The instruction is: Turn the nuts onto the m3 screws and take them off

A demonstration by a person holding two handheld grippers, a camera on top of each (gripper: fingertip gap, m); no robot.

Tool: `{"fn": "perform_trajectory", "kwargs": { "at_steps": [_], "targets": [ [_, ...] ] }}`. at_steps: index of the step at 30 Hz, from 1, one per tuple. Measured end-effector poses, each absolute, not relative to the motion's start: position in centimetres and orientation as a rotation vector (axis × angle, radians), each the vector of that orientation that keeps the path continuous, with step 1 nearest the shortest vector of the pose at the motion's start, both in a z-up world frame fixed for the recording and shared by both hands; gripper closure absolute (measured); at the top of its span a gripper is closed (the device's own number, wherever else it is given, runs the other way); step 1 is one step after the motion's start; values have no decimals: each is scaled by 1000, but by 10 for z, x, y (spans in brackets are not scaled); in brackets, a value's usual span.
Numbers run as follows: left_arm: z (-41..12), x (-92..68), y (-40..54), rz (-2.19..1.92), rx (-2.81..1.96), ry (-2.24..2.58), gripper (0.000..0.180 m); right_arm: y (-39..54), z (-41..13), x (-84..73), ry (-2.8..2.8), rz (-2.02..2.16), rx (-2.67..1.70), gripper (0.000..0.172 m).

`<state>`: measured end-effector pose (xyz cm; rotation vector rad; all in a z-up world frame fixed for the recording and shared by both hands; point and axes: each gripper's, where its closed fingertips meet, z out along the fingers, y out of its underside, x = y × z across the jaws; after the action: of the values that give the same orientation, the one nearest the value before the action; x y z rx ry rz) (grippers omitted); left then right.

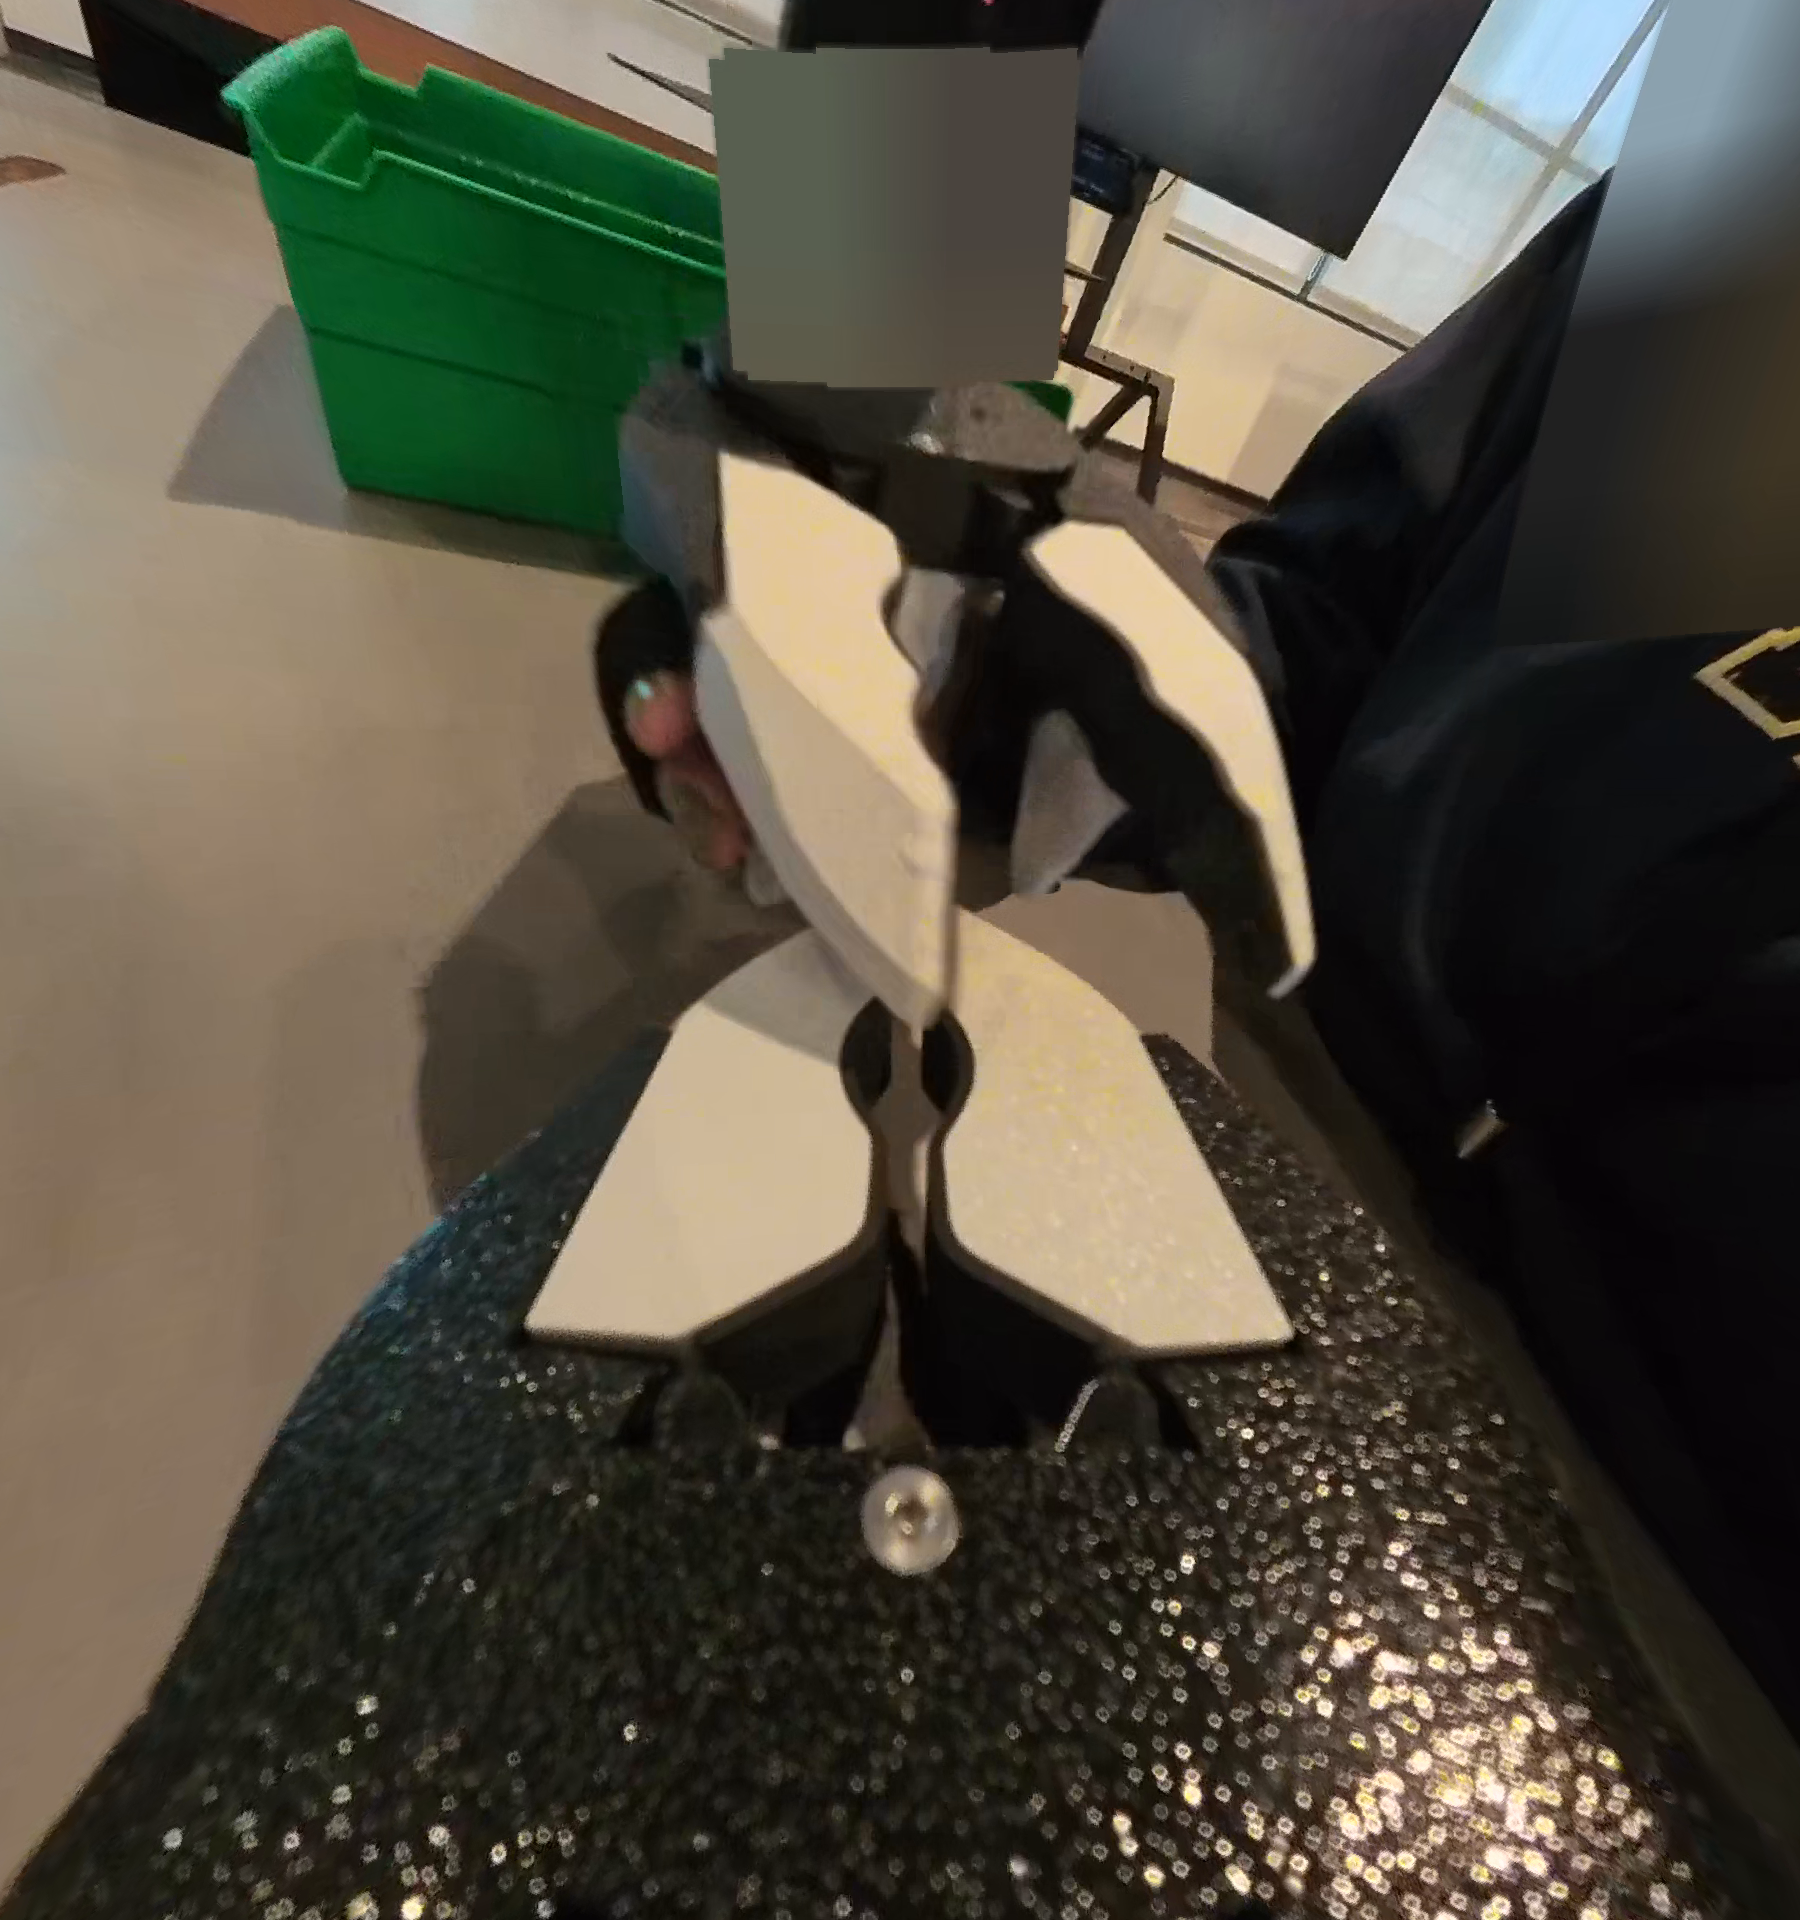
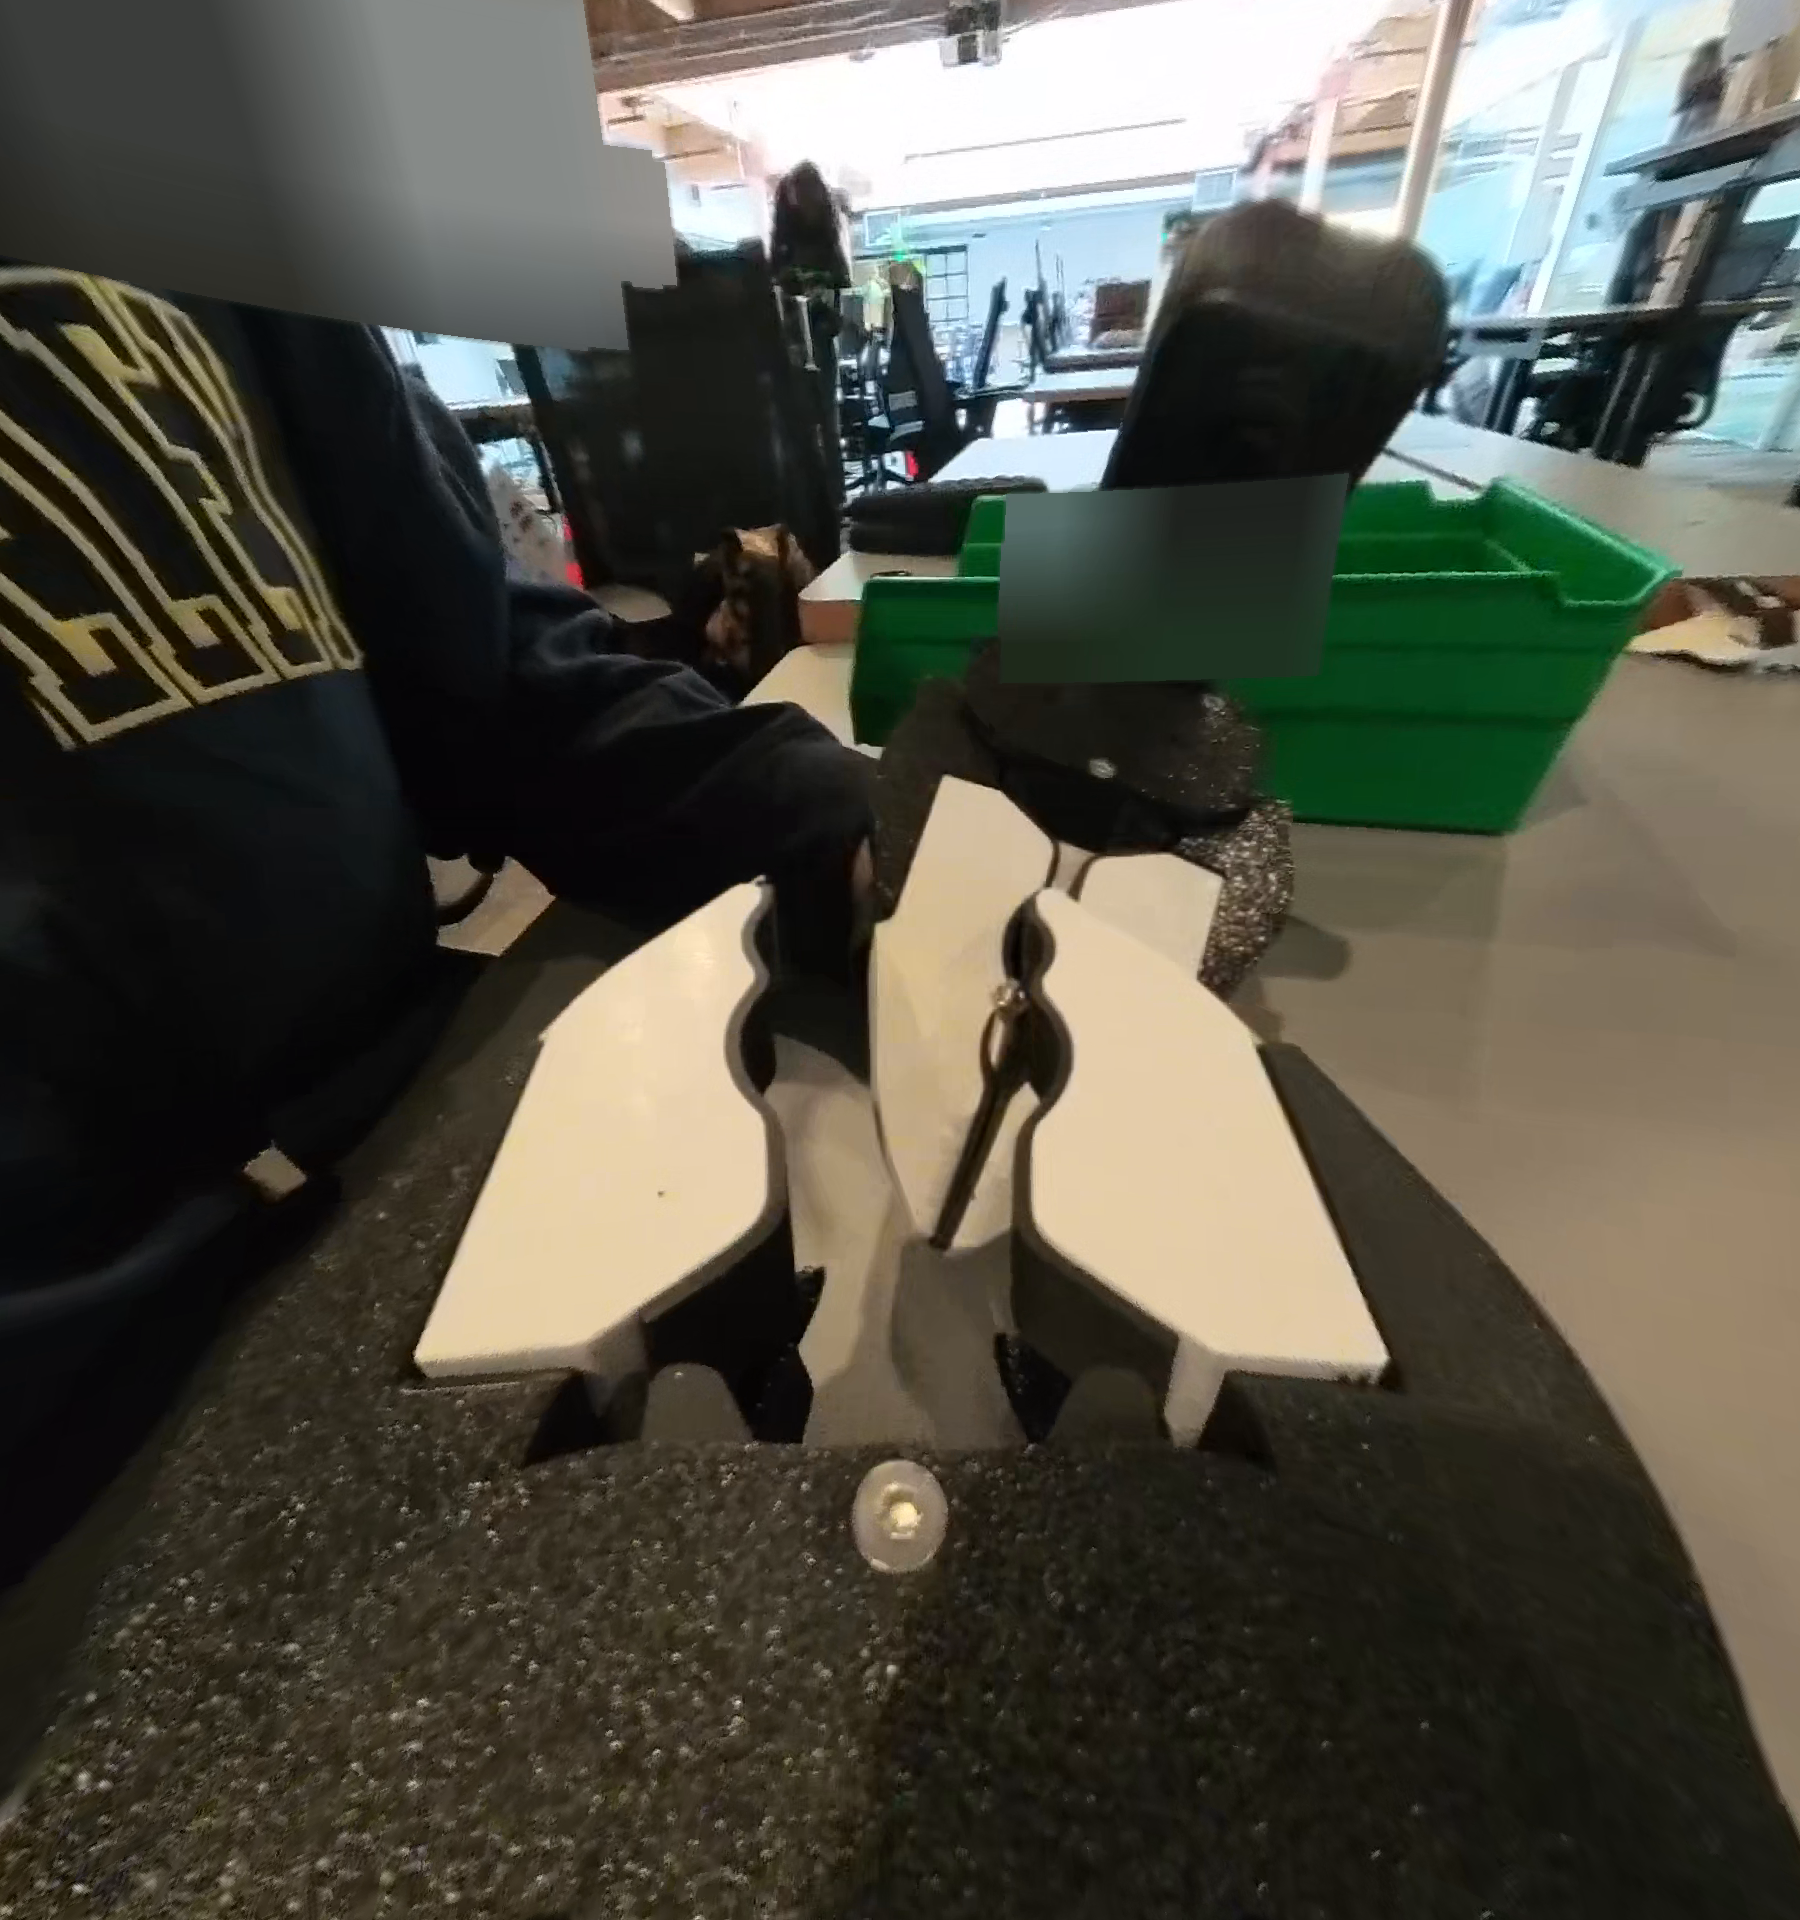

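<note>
Above the tabletop (image 2: 1602,1039), the left gripper (image 1: 917,1039) is clamped shut on a thin screw (image 2: 979,1101). A small silver piece at the screw's far end is probably the nut (image 2: 1002,1003). The right gripper (image 2: 901,914) stands with its fingers apart on either side, pressing on nothing. To do this step well, it should centre on the nut, close squarely across it, and twist in line with the screw, while the left gripper holds firm so the thread does not bind.
</note>
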<state>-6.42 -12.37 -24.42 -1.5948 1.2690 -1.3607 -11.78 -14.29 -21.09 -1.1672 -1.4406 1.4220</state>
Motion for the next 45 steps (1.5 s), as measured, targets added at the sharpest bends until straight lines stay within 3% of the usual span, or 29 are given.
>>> {"fn": "perform_trajectory", "kwargs": {
  "at_steps": [1,3,4,7,11,18,27,36,38,41,45],
  "targets": [
    [-244,-64,-125,-1364,-1590,1277,180,-143,-210,-116,-1443,1439,-1175,130],
    [-244,-64,-126,-1356,-1579,1283,180,-139,-212,-99,-1490,1479,-1218,157],
    [-242,-65,-125,-1364,-1578,1267,180,-133,-210,-93,-1463,1490,-1229,158],
    [-241,-66,-125,-1399,-1576,1255,180,-121,-201,-93,-1354,1430,-1205,139],
    [-242,-65,-126,-1384,-1578,1278,180,-130,-214,-109,-1422,1363,-1212,133],
    [-232,-70,-126,-1444,-1522,1228,180,-120,-207,-93,-1368,1390,-1194,155],
    [-229,-71,-127,-1470,-1499,1219,180,-123,-211,-97,-1411,1331,-1187,166],
    [-236,-70,-114,-1272,-1540,1199,180,-114,-217,-96,-1468,1151,-1298,167],
    [-246,-72,-104,-1131,-1614,1207,146,-110,-223,-94,-1491,1092,-1331,167],
    [-251,-78,-96,-973,-1647,1234,142,-103,-230,-90,-1520,996,-1388,167],
    [-262,-81,-91,-744,-1680,1315,152,-102,-239,-89,-1582,880,-1423,167]
  ]
}}
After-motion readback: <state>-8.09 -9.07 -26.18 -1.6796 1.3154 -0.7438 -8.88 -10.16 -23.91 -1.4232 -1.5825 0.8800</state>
